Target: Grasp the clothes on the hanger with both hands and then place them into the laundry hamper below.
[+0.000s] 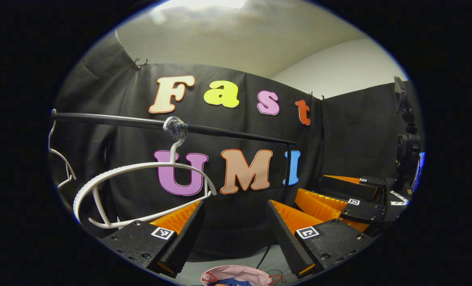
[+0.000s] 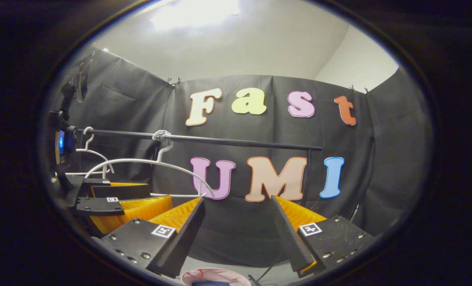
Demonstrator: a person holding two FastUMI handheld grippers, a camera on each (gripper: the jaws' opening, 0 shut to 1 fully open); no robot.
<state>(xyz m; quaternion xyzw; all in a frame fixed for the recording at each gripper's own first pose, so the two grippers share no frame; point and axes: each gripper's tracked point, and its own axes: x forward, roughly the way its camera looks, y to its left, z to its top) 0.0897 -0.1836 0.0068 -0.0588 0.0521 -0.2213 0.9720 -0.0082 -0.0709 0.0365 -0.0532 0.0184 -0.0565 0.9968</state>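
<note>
A bare white hanger [image 1: 140, 186] hangs from the black rail [image 1: 228, 134] just beyond my left gripper [image 1: 236, 222], which stands open with nothing between its fingers. Farther right, the right gripper [image 1: 351, 198] is open too. Below, the pink rim of the hamper [image 1: 236, 273] shows with blue cloth [image 1: 232, 283] inside it. In the right gripper view my right gripper [image 2: 238, 222] is open and empty. The same hanger [image 2: 148, 163] and the left gripper [image 2: 117, 198] lie to its left, and the hamper [image 2: 216, 276] sits under its fingers.
A second white hanger [image 1: 59, 159] hangs at the rail's far left end [image 2: 87, 143]. The rail's upright post [image 1: 288, 167] stands near the wall. A camera on a stand [image 1: 409, 147] is off to the side [image 2: 63, 131].
</note>
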